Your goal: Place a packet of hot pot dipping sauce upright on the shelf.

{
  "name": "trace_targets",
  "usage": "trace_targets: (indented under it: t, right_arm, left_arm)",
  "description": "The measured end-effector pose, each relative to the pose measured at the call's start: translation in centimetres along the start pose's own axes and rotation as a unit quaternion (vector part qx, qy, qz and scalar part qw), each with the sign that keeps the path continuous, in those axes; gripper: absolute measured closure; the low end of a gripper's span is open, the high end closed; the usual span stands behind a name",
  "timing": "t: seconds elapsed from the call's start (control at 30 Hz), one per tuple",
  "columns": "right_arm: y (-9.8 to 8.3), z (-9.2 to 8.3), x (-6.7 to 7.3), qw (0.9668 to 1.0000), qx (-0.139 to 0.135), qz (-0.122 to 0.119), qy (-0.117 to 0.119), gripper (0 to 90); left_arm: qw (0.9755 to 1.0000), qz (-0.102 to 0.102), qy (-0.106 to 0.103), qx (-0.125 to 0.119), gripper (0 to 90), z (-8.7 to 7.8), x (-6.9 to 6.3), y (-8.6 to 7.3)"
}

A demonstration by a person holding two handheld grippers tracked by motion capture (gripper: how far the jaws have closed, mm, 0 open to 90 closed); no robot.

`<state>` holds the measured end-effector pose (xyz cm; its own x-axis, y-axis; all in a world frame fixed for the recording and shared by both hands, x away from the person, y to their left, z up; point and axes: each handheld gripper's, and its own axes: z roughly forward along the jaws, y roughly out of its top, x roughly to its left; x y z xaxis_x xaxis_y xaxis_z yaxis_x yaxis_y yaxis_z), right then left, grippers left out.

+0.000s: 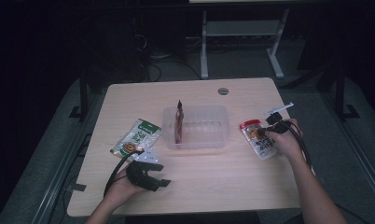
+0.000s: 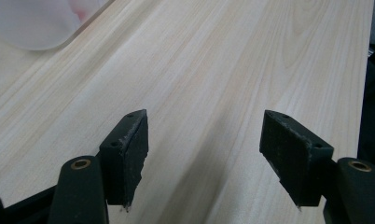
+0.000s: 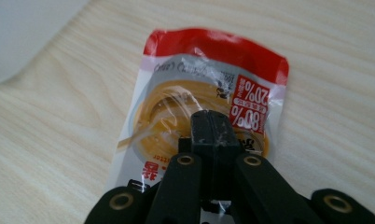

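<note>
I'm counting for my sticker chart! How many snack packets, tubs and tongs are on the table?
Snack packets: 3 (green one, red-topped one, dark red one standing in the tub)
Clear tubs: 1
Tongs: 2 (left tongs, right tongs)
Total: 6

bare wood lies open along the near table (image 1: 223,186); the clear tub (image 1: 195,126) blocks the centre

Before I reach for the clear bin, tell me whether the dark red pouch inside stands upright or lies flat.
Upright: the dark red pouch stands on edge inside the clear plastic bin, its top above the rim.
</note>
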<state>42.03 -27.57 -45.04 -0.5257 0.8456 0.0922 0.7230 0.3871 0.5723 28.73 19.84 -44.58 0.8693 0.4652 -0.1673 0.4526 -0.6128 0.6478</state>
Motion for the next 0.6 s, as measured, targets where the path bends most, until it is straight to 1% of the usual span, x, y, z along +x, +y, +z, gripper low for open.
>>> trace_targets:
  t: [0.07,0.1,0.13,0.17,0.2,0.23,0.3,0.33,0.37,0.4,0.43,0.47,0.5,0.53,0.57,0.6]
  right_arm:
    - [0.0,0.4,0.2,0.9999,0.01,-0.007,-0.006,90.0]
    - [0.0,0.6,0.4,0.9997,0.015,-0.015,-0.011,90.0]
    - [0.0,0.6,0.4,0.9997,0.015,-0.015,-0.011,90.0]
    - [0.2,0.9,0.7,0.9989,0.026,-0.029,-0.026,90.0]
    - [0.2,0.9,0.7,0.9989,0.026,-0.029,-0.026,90.0]
    - [0.2,0.9,0.8,0.9985,0.029,-0.038,-0.027,90.0]
    - [0.2,0.8,0.8,0.9987,0.029,-0.037,-0.017,90.0]
    - [0.1,0.8,0.9,0.9989,0.03,-0.036,0.0,90.0]
    - [0.1,0.8,1.0,0.9988,0.031,-0.037,0.009,90.0]
    - [0.1,0.8,1.0,0.9988,0.031,-0.037,0.009,90.0]
    - [0.1,0.8,1.3,0.9982,0.035,-0.044,0.02,90.0]
    - [0.1,0.8,1.3,0.9982,0.035,-0.044,0.02,90.0]
    - [0.0,0.8,1.7,0.9975,0.039,-0.051,0.03,90.0]
    - [0.0,0.8,1.7,0.9975,0.039,-0.051,0.03,90.0]
    - [0.0,0.8,2.0,0.9968,0.04,-0.057,0.04,90.0]
    - [0.0,0.8,2.0,0.9968,0.04,-0.057,0.04,90.0]
  left_arm:
    - [1.0,-0.001,-0.001,0.0,32.2,0.1,0.0,0.0]
    - [1.0,0.002,-0.001,0.002,32.2,0.2,0.0,0.1]
    - [1.0,0.002,-0.001,0.002,32.2,0.2,0.0,0.1]
    - [1.0,0.004,-0.001,0.006,32.2,0.3,0.0,0.1]
    - [1.0,0.004,-0.001,0.006,32.2,0.3,0.0,0.1]
    - [1.0,0.003,-0.002,0.007,32.2,0.4,-0.1,0.1]
    - [1.0,0.006,-0.002,0.007,32.2,0.5,-0.1,0.2]
    - [0.9999,0.007,-0.003,0.007,32.2,0.5,-0.1,0.1]
    - [1.0,0.004,-0.003,0.007,32.2,0.4,-0.1,0.1]
    - [1.0,0.004,-0.003,0.007,32.2,0.4,-0.1,0.1]
    - [1.0,0.003,-0.002,0.007,32.2,0.4,-0.1,0.1]
    - [1.0,0.003,-0.002,0.007,32.2,0.4,-0.1,0.1]
    - [1.0,0.004,-0.002,0.008,32.2,0.3,0.0,0.1]
    - [1.0,0.004,-0.002,0.008,32.2,0.3,0.0,0.1]
    - [1.0,0.004,-0.001,0.008,32.2,0.3,0.0,0.0]
    - [1.0,0.004,-0.001,0.008,32.2,0.3,0.0,0.0]
